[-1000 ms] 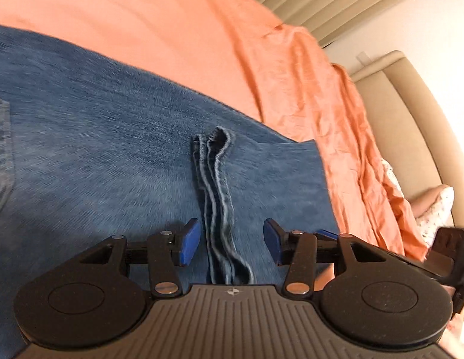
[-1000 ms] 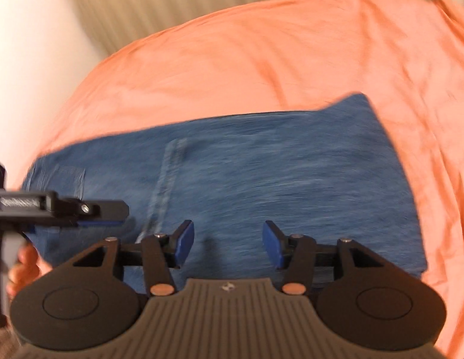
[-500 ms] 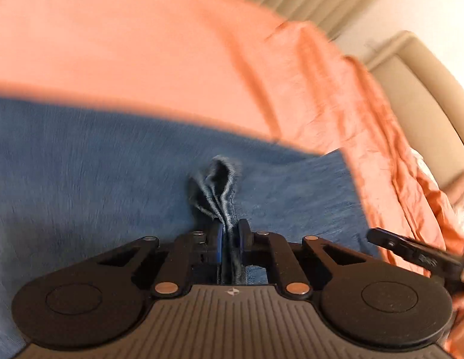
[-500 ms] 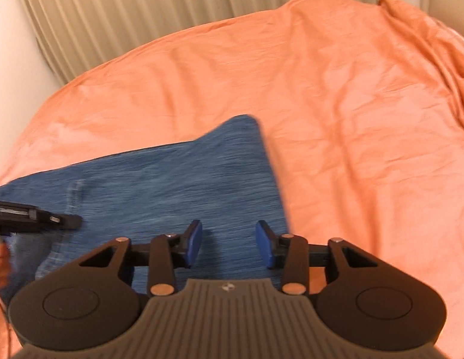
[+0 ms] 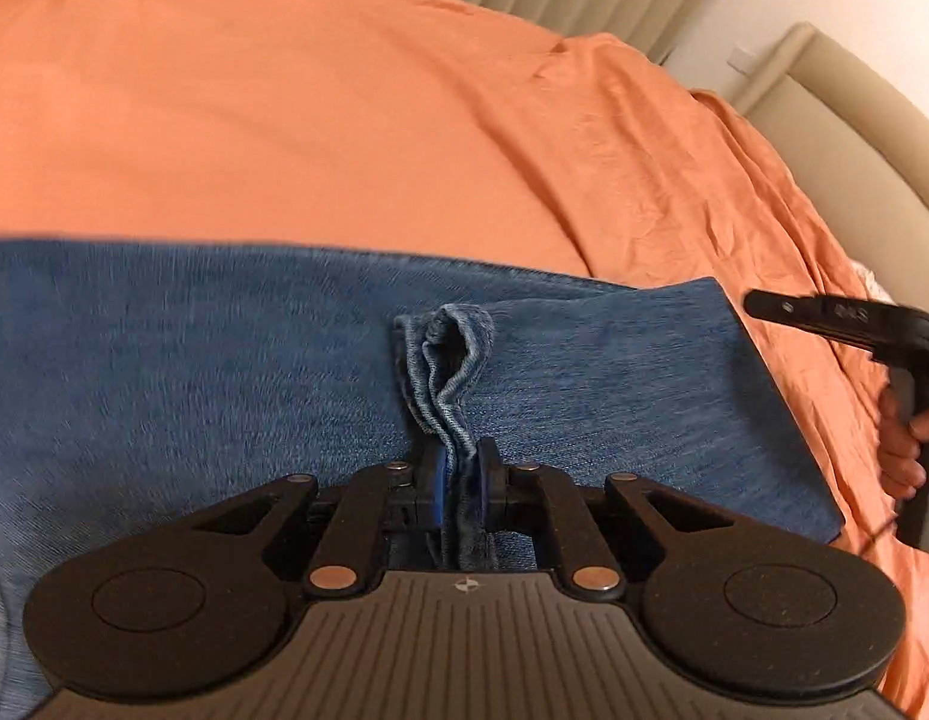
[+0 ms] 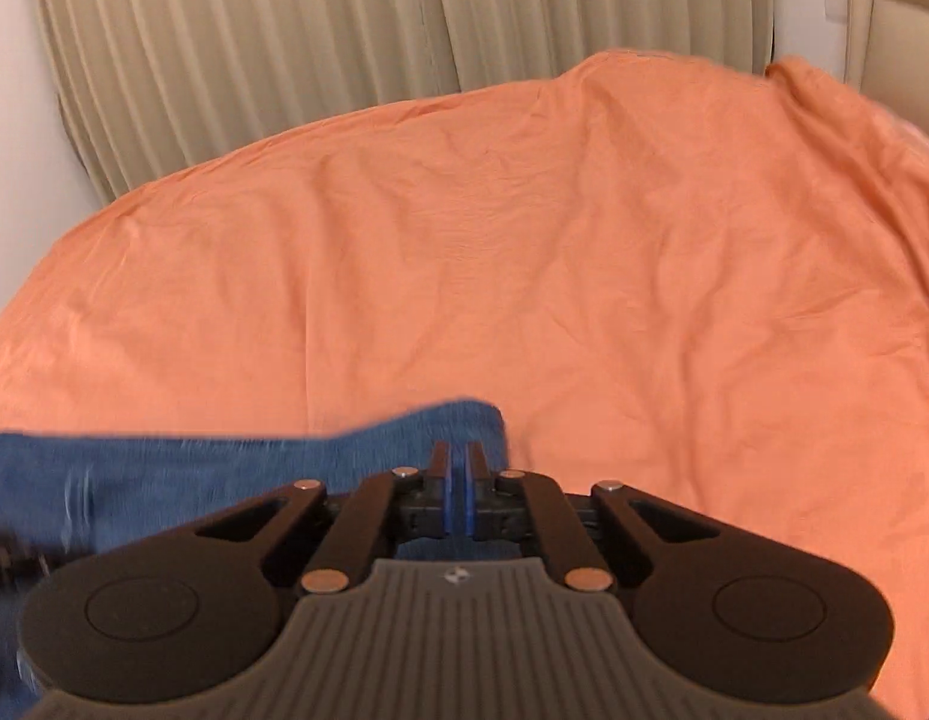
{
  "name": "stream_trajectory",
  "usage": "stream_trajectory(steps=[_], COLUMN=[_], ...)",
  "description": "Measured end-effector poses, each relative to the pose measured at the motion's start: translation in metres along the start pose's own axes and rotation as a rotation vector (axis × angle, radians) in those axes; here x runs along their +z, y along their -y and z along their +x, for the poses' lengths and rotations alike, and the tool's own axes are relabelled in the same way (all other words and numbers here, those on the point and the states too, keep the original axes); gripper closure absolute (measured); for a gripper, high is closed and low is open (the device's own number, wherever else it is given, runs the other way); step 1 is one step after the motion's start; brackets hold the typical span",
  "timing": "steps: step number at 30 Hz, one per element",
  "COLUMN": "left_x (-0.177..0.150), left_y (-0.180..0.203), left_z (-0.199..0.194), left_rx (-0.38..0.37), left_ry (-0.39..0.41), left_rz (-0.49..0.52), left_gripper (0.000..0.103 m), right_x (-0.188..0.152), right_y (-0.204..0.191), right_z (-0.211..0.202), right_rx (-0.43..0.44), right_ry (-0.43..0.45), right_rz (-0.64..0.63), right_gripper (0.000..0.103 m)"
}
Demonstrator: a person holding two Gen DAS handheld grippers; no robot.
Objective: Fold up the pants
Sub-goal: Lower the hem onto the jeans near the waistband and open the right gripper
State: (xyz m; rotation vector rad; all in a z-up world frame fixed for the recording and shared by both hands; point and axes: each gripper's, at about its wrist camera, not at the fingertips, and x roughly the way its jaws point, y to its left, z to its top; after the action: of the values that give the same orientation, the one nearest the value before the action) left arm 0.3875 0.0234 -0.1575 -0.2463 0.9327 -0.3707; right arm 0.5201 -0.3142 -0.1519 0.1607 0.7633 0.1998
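Now pinching hem (image 5: 449,360) in left gripper (image 5: 461,483), pants (image 5: 224,360) lying flat on bedsheet (image 5: 344,120); right gripper (image 6: 457,495) shutting at corner (image 6: 464,420) (grip unclear). Handling heavy, limp denim, probably best taken by thick seams.

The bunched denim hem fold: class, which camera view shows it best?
Left wrist view: the bunched denim hem fold sits centred, pinched by the left hand-held gripper. Right wrist view shows only flat blue jeans.
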Motion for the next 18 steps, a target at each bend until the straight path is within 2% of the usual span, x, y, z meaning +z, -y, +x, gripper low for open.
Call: stream_trajectory(steps=[5,9,12,13,16,18], left_x=[-0.003,-0.005,0.001,0.002,-0.006,-0.014], left_y=[-0.018,-0.021,-0.01,-0.008,0.003,0.014], left_z=[0.0,-0.001,-0.005,-0.007,-0.022,-0.033], left_rx=[-0.047,-0.054,-0.029,-0.026,-0.009,-0.002], left_ry=[-0.011,-0.01,-0.032,-0.044,-0.032,-0.014], left_rz=[-0.058,-0.054,-0.057,-0.072,-0.053,-0.016], left_gripper=[0.085,0.085,0.08,0.075,0.073,0.073], right_x=[0.004,-0.004,-0.004,-0.004,-0.013,-0.03], right_y=[0.0,0.005,0.003,0.003,0.004,0.005], right_z=[0.054,0.063,0.047,0.047,0.011,-0.029], right_rx=[-0.035,-0.031,-0.018,-0.018,0.0,0.031], right_ry=[-0.079,-0.101,-0.103,-0.103,-0.09,-0.096], right_rz=[-0.035,-0.004,-0.011,-0.011,-0.044,-0.049], right_gripper=[0.103,0.103,0.103,0.103,0.103,0.103])
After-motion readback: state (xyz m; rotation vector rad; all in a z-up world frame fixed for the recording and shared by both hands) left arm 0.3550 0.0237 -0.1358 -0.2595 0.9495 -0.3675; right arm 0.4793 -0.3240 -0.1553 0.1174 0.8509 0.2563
